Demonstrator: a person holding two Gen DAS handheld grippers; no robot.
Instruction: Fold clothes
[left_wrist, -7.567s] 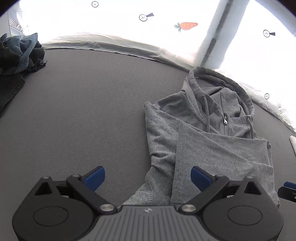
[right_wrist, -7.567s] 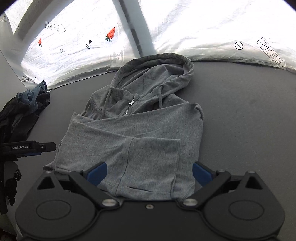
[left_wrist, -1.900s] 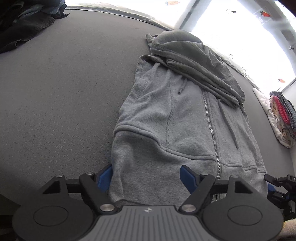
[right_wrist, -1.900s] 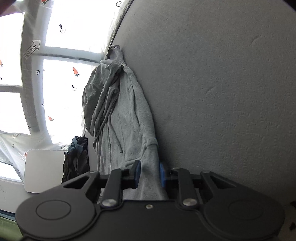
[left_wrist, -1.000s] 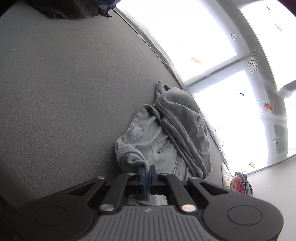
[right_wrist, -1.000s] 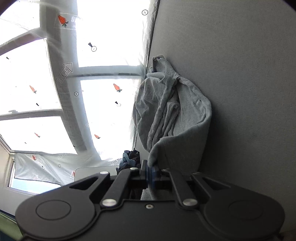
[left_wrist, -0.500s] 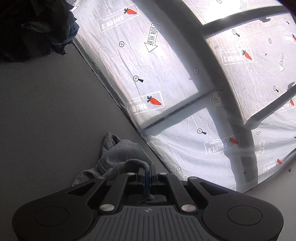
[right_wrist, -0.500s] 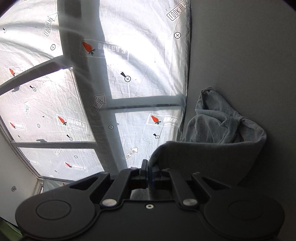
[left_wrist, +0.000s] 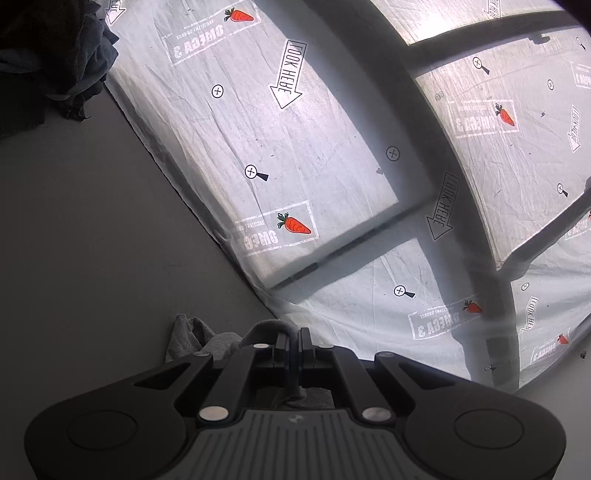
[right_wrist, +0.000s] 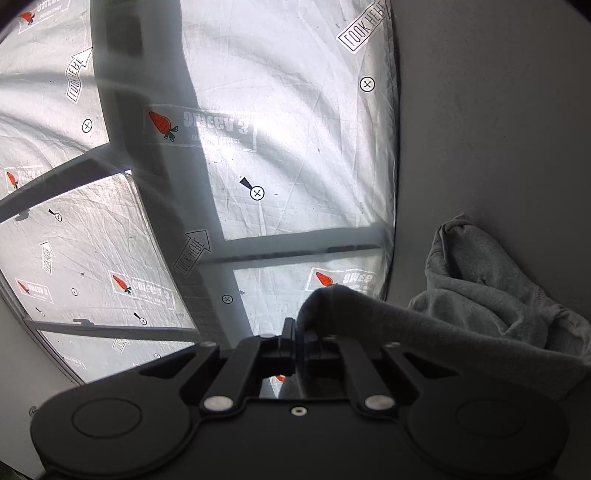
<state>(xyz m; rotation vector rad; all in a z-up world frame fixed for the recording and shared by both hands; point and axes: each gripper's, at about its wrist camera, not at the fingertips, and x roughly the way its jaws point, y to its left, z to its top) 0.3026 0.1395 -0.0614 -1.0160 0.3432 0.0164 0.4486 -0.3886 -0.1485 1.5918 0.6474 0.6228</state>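
The grey zip hoodie lies bunched on the dark grey table, its lower edge lifted and carried over the hood end. My right gripper is shut on a fold of that edge, which drapes to the right across its fingers. In the left wrist view only a small part of the hoodie shows past the fingers, and my left gripper is shut on another bit of the hem. Both grippers point toward the far table edge and the covered window. Most of the garment is hidden under the gripper bodies.
A white printed sheet with carrots and arrows covers the window frame behind the table's far edge. A pile of dark clothes sits at the top left of the left wrist view. Bare grey table stretches beside the hoodie.
Both grippers, still shut on the hoodie's hem, have carried it up and forward toward the hood. The views have tilted from the table to the window sheet, and less of the garment shows.
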